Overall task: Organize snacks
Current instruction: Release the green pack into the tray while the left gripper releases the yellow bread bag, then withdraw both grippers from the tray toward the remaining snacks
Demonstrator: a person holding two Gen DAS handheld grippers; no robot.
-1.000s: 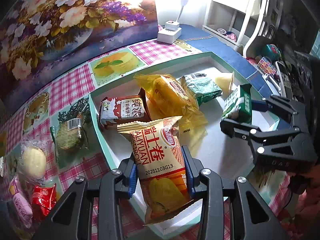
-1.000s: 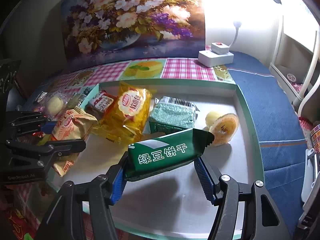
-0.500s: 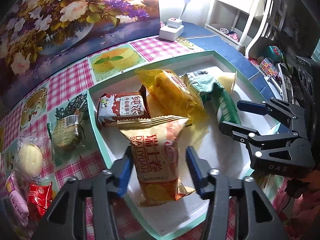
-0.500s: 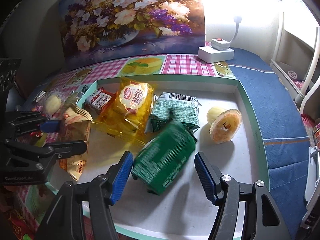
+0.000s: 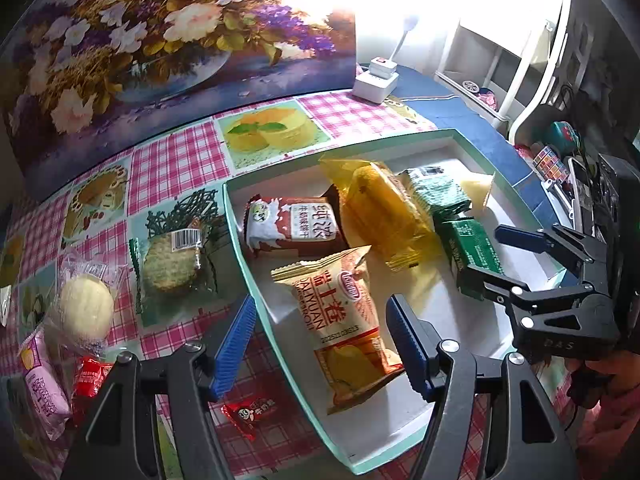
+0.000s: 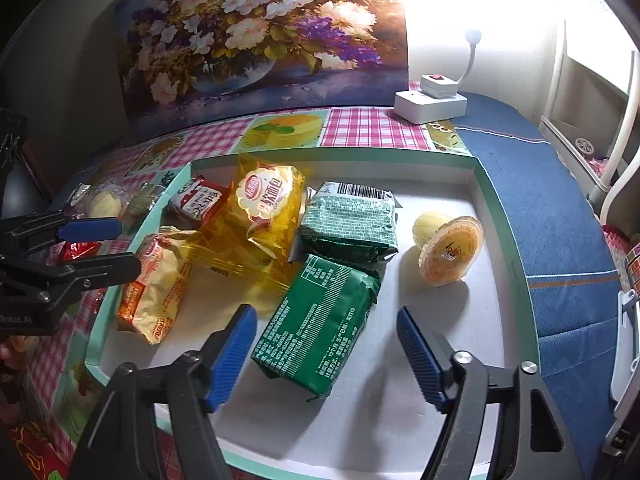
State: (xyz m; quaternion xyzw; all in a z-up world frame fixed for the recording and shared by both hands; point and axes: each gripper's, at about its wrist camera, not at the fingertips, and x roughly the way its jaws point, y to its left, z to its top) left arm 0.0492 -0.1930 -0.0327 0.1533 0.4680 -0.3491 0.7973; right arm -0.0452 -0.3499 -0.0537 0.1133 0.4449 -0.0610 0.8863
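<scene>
Well, both grippers have just let go inside the shallow tray [image 6: 486,188], their jaws having opened within this last moment. The left gripper [image 5: 320,344] stands open around the cream-and-orange bun packet [image 5: 340,320], which lies flat by the tray's near-left wall, with its pads clear of it. The right gripper [image 6: 326,346] gapes wide, and the dark green biscuit pack [image 6: 320,320] lies loose between its jaws near the tray's middle.

Six snacks sit in the tray by my count: those two, a red-and-white milk cake [image 5: 294,226], a yellow bread bag [image 6: 266,208], a pale green packet [image 6: 350,222] and a jelly cup [image 6: 450,250] tipped on its side toward the right wall.

Left of the tray, on the checked cloth, several wait: a green round cake [image 5: 172,266], a pale bun [image 5: 84,312], a pink packet [image 5: 40,394] and two small red sweets [image 5: 250,408]. The tray's left wall stands between them and the tray floor, so each needs lifting over; I'd say the job is about half done.
</scene>
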